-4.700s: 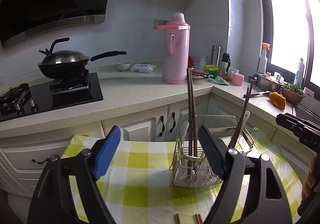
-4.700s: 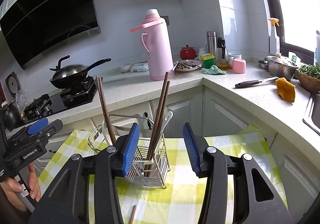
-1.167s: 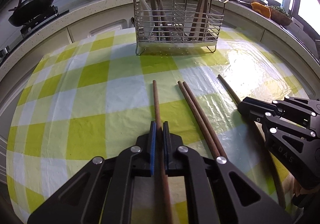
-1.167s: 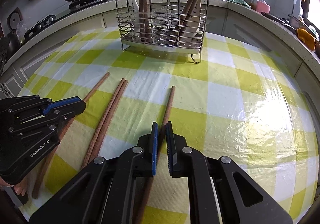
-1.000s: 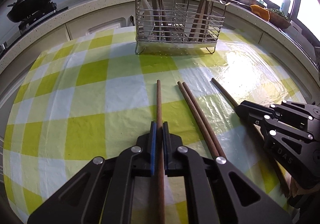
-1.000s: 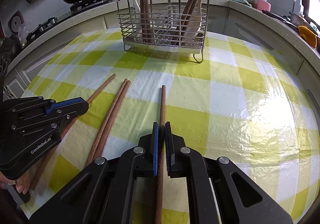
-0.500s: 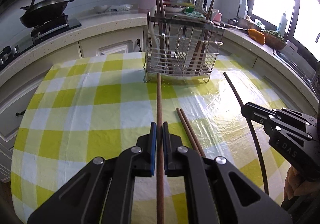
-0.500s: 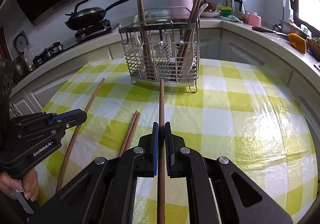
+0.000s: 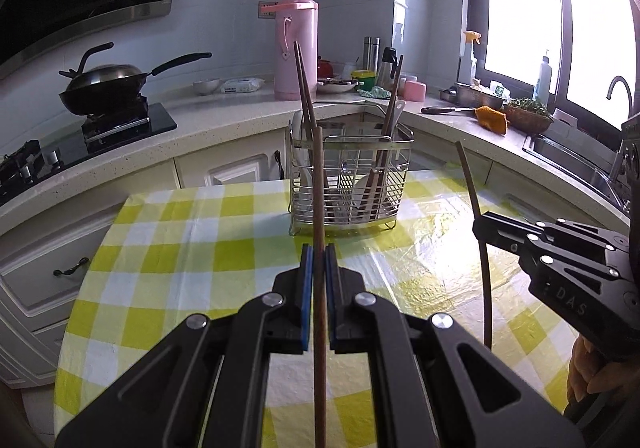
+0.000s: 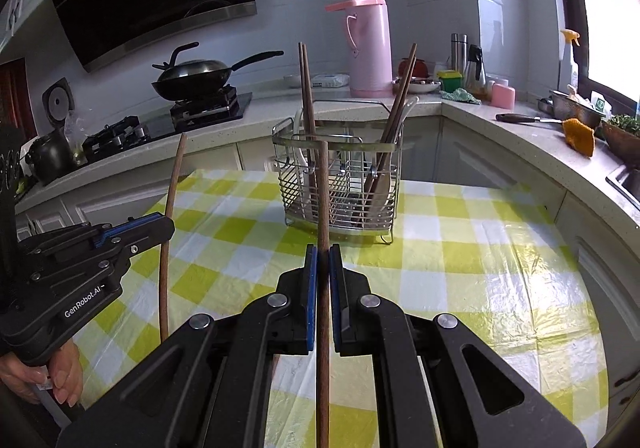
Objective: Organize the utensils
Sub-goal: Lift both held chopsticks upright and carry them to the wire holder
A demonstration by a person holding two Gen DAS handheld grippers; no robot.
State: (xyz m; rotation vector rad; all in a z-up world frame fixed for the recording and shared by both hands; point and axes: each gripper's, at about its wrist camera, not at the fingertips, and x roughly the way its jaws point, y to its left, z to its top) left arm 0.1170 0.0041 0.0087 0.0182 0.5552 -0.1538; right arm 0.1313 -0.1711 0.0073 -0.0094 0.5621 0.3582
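Each tool is carrying one chopstick. The left tool [image 9: 319, 272] is pinching a brown chopstick [image 9: 318, 184] tight between its blue pads, the stick pointing up the centre of its frame toward the wire rack [image 9: 351, 184]. The right tool [image 10: 323, 276] is clamping its own chopstick [image 10: 323, 192] the same way, aimed at the rack [image 10: 340, 188] at mid-frame.

Progress, judging by the layout: the rack is already holding pairs of chopsticks and what looks like a pale spoon, so sorting is well under way; these two sticks are not yet dropped in.

The left view is catching the right tool [image 9: 480, 226] at the right edge, its stick curving upward. The right view is showing the left tool [image 10: 168, 224] at the left edge. Neither view is showing any sticks lying on the checked desk [image 10: 460, 256].
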